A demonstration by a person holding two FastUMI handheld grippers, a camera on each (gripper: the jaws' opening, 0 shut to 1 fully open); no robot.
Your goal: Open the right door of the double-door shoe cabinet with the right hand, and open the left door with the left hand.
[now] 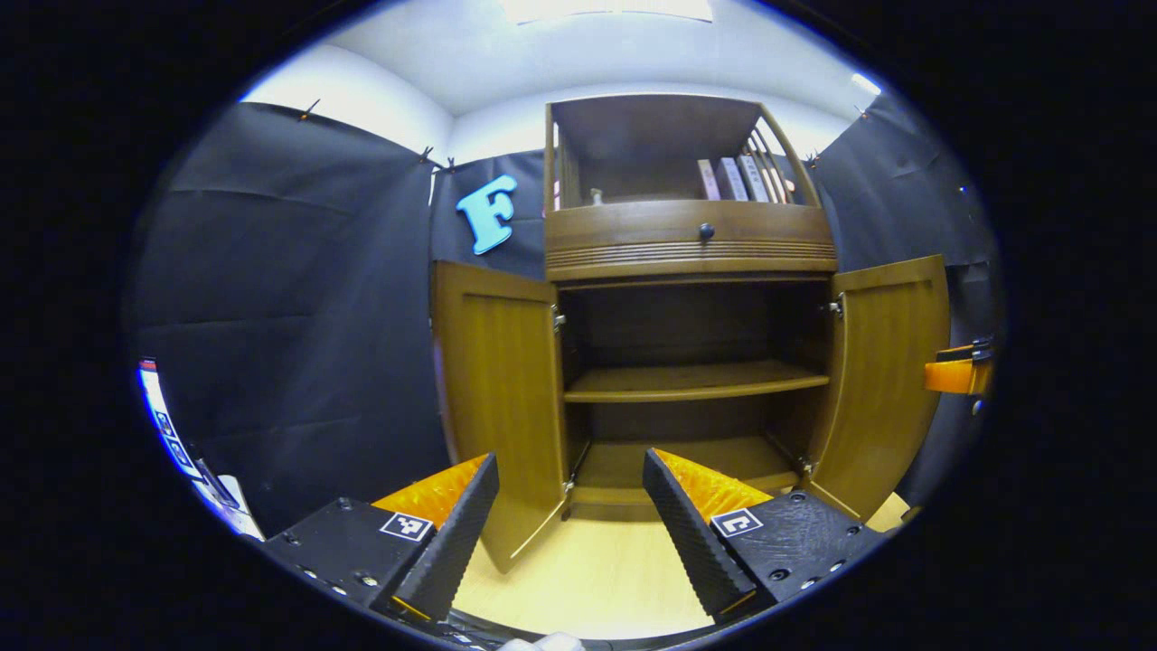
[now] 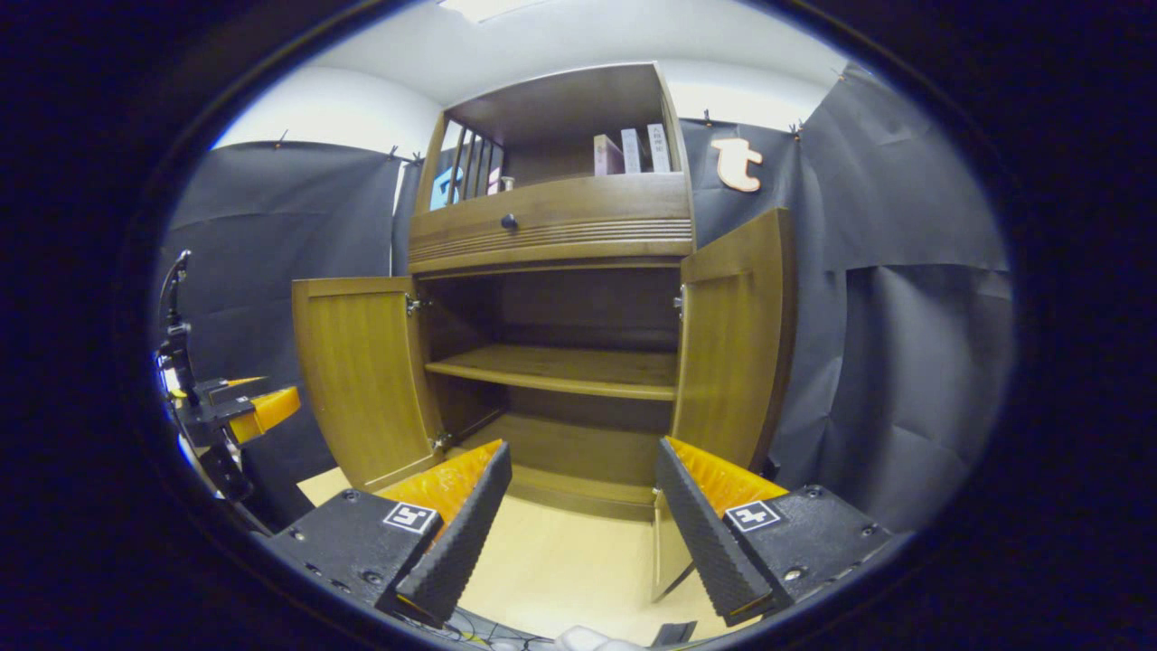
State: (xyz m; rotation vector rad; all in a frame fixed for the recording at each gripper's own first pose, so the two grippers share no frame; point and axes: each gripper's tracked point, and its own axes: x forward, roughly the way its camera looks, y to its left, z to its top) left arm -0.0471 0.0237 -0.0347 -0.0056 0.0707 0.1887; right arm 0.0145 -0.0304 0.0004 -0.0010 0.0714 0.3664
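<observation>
Finding the left door [image 1: 497, 398] and right door [image 1: 881, 380] swung wide, we judged both openings done, jaws released, only withdrawing remaining.

The shoe cabinet [image 2: 551, 235] is seen from low in front with both doors swung wide. The left door [image 2: 362, 380] is turned outward at the left, and the right door [image 2: 732, 344] is turned outward at the right, its lower edge close above the wooden floor [image 2: 560, 570]. Inside, a shelf [image 2: 560, 369] is exposed, bare. Above the doors a drawer front with a dark round knob [image 2: 509, 221] is seen, and books [image 2: 630, 151] are stood upright in the open top compartment. The right gripper [image 2: 578, 542] is held with its fingers spread apart, nothing between them. The left gripper [image 2: 235, 411] is visible at the far left edge, apart from the left door.
</observation>
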